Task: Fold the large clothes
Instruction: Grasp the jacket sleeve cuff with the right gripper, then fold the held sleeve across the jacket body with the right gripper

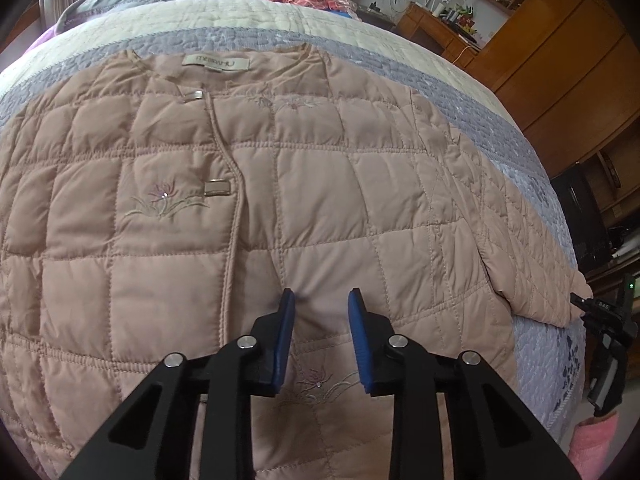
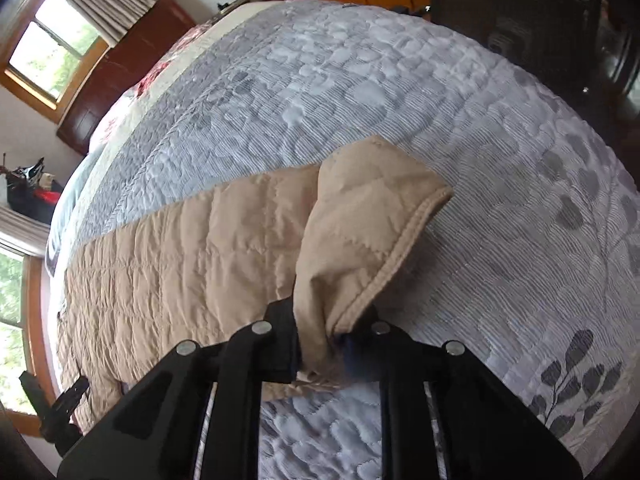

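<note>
While the jacket [image 1: 248, 208] lay flat and unfolded across the bedspread [image 1: 460, 92], filling most of the left wrist frame, your left gripper [image 1: 321, 300] sat low centre with its blue pads partly apart, tips against the front panel; no fabric looked pinched, so I'd call that side ungripped. In the right wrist view, your right gripper [image 2: 334, 334] at bottom centre was clamped on the sleeve cuff [image 2: 376, 216], bunched and lifted off the bedspread. My read: the first sleeve fold was only starting, and every fold was left to do.
</note>
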The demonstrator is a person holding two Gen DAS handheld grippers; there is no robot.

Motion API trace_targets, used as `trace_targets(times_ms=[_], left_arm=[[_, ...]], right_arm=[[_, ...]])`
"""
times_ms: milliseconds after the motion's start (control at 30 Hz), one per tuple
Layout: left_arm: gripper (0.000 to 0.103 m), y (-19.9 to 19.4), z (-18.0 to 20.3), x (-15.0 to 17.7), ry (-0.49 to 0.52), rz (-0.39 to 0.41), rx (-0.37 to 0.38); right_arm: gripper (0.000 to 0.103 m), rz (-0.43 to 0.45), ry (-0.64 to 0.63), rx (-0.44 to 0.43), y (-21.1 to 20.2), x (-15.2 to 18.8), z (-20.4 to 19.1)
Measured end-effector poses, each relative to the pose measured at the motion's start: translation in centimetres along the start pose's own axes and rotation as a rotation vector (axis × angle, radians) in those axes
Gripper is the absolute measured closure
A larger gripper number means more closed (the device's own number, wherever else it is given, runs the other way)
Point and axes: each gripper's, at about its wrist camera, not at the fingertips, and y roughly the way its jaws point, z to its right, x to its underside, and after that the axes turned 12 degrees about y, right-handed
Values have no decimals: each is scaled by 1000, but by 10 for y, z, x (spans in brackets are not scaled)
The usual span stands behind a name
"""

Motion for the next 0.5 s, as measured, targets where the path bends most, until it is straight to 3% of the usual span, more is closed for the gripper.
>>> trace_targets(times_ms=[167,300,500], left_arm=[[77,-13,-2,0,4,9,-13],[78,-27,-6,3,11,30,-21],[87,-36,-25,8,-6,34,-40]], right_arm=[[90,103,-169,-134,-45,30,-72],[90,61,-343,-254,-54,71,-156],[90,-62,-529,-337,-16,132,-263]])
